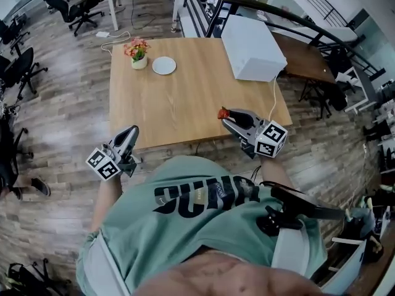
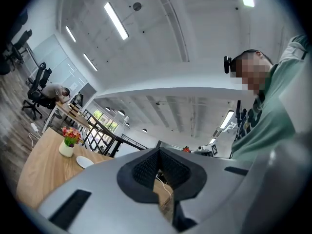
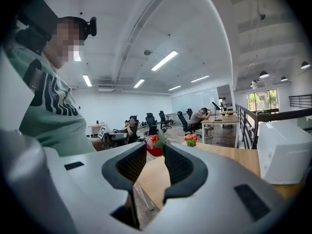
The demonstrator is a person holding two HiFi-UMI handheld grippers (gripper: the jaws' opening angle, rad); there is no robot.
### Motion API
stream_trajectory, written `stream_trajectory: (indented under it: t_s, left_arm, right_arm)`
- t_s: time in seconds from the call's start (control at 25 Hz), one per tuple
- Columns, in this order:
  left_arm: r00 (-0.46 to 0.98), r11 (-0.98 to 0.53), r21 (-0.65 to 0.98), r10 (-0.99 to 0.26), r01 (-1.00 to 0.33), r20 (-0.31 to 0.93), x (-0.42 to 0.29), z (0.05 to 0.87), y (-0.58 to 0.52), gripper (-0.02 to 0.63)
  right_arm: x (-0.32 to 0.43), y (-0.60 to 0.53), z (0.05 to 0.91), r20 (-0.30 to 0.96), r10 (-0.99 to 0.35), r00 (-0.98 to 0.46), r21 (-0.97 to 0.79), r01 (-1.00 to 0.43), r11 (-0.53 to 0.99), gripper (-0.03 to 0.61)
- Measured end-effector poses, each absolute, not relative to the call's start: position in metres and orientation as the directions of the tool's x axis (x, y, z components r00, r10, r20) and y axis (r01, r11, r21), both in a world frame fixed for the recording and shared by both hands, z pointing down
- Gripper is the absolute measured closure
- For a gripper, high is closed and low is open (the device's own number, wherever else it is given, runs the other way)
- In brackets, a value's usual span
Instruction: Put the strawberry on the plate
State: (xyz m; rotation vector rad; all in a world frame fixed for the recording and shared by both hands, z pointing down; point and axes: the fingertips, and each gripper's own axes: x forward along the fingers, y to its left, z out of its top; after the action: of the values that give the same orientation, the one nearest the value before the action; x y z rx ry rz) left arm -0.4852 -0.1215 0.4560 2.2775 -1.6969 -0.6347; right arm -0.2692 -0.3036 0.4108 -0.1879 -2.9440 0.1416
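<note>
Strawberry point(image 1: 223, 113) is pinched in the tips of the right gripper point(image 1: 228, 118), which hangs over the table's point(image 1: 185, 103) near right edge, so the carry step appears to be in hand. The left gripper point(image 1: 131, 133) hangs off the table's near left corner, its jaws pressed together on nothing. The plate point(image 1: 164, 65) lies bare at the table's far left, just beside the flower pot point(image 1: 138, 57); the next move likely calls for a long reach across the table, then a low, gentle release.
</note>
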Motion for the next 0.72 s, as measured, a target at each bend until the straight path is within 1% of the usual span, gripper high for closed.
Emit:
stream_trajectory:
  t_s: [0.16,0.32,0.52,0.64,0.72]
  left_arm:
    - [0.215,-0.283,0.439,-0.956,-0.853,-0.2,-0.503,0.461,-0.133,0.609]
    - [0.176,-0.235,0.437,-0.969,-0.868,-0.173,-0.514,0.466,-0.149,0.609]
    - [0.074,-0.121,0.401,-0.989,-0.908,-0.131,-0.519,0.465,-0.187,0.609]
    - [-0.001,-0.056,0.41,-0.991,-0.911,-0.137,-0.517,0.452,-0.222,0.609]
    - [-0.037,-0.015,0.417,-0.992,-0.909,-0.116,-0.511,0.451,-0.244,0.609]
  right_arm:
    - [-0.295,-0.321,0.413,0.188,0.153,-0.97,-0.113,0.133,0.985,0.454]
    - [-0.317,-0.347,0.425,0.175,0.205,-0.963,-0.141,0.182,0.973,0.456]
    - [-0.343,-0.402,0.445,0.137,0.33,-0.934,-0.139,0.311,0.94,0.455]
    - [-0.359,-0.447,0.444,0.115,0.392,-0.913,-0.134,0.376,0.917,0.454]
    - [-0.365,-0.475,0.442,0.1,0.43,-0.897,-0.129,0.417,0.9,0.454]
